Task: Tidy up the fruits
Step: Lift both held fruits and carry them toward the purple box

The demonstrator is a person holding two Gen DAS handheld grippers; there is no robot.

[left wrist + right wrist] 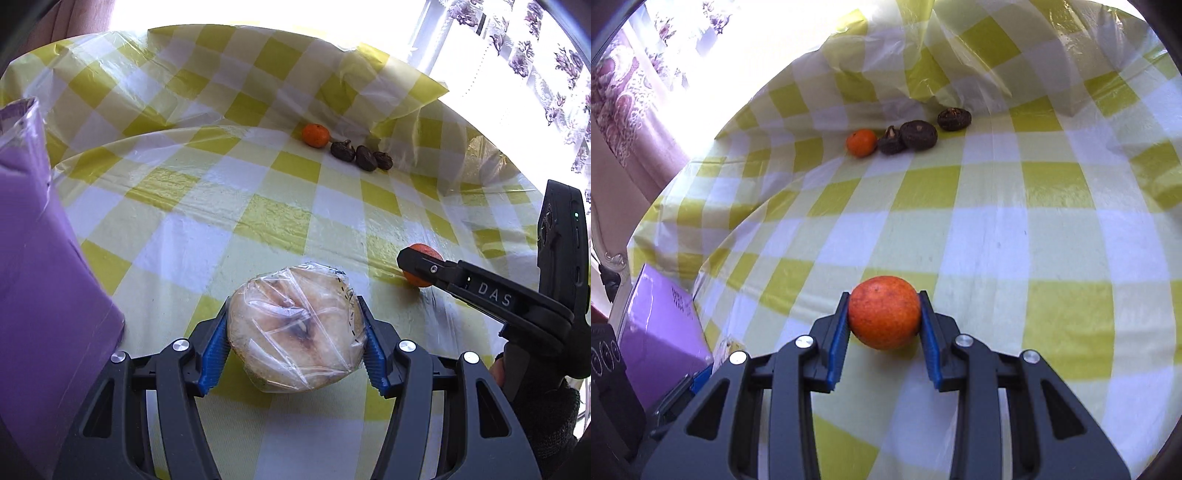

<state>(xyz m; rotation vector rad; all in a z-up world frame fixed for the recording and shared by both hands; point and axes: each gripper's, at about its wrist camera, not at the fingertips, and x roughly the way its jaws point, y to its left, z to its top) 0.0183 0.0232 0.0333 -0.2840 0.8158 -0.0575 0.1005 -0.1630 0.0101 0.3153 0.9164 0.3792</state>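
**Two claws, two fruits**

The left claw is clamped on a wrapped half fruit. It is pale and round, with the flat cut face turned up toward the camera and a dark brown spot in the middle. Clear, crinkly plastic wrap is pulled tight over it. It has no long side to speak of; it is round like a thick disc. The blue ridged pads press on its left and right sides, so the claw is partly apart, as wide as the fruit.

The right claw is clamped on an orange. The orange is a smooth ball with tiny dots on its red-orange skin. It sits between the blue pads, close over the table.

The table has a shiny plastic cloth with yellow and white squares. It is wrinkled and bunched up at the far edge.

Far back on the cloth lies a small tangerine. Just beside it are three dark brown, wrinkly round things in a short row. I cannot tell what they are.

A purple box stands at the left, near the left claw.
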